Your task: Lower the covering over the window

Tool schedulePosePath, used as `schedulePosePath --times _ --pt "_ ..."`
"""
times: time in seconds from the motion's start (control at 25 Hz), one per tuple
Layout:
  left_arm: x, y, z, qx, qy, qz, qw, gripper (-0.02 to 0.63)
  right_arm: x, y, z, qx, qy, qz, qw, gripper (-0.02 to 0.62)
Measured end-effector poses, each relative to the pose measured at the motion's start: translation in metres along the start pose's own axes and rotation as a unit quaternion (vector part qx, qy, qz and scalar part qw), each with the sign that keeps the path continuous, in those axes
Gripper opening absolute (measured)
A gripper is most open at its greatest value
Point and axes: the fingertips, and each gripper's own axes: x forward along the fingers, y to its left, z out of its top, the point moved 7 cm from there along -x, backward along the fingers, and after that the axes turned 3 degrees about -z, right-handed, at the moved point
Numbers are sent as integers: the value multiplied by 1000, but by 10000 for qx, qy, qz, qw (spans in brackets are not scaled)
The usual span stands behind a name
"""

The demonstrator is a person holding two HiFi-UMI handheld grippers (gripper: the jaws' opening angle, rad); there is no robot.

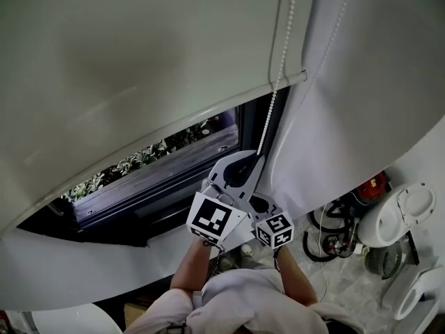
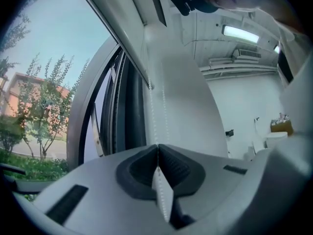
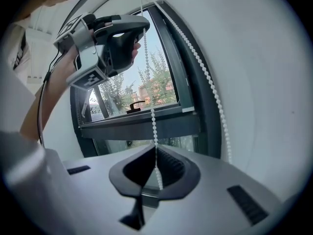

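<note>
The white roller blind (image 1: 139,54) hangs over the upper part of the dark-framed window (image 1: 160,186), its bottom bar slanting across the head view. A white bead chain (image 1: 278,82) drops from the top right. My left gripper (image 1: 259,160) is shut on that chain, the higher of the two. Just below it my right gripper (image 1: 264,206) is shut on the same strand. In the left gripper view the bead chain (image 2: 152,111) runs up from the closed jaws. The right gripper view shows the bead chain (image 3: 153,121) pinched between the pads, with the left gripper (image 3: 145,27) above.
A second strand of the chain loop (image 3: 205,77) hangs free along the white wall to the right. A window handle (image 3: 136,105) sits on the frame. On the floor at the right lie white fixtures (image 1: 403,218), a red item (image 1: 372,185) and cables (image 1: 327,232).
</note>
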Motion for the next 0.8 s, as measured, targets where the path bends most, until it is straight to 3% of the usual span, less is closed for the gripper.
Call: schedulePosePath --times 0.6,0.8 --pt "-7 -9 -69 -421 459 256 9977 15 22 -5 -54 23 933 -8 9956 5" --pt "-3 -8 -74 -469 550 300 9969 14 25 -9 -57 86 1104 -6 9939 5"
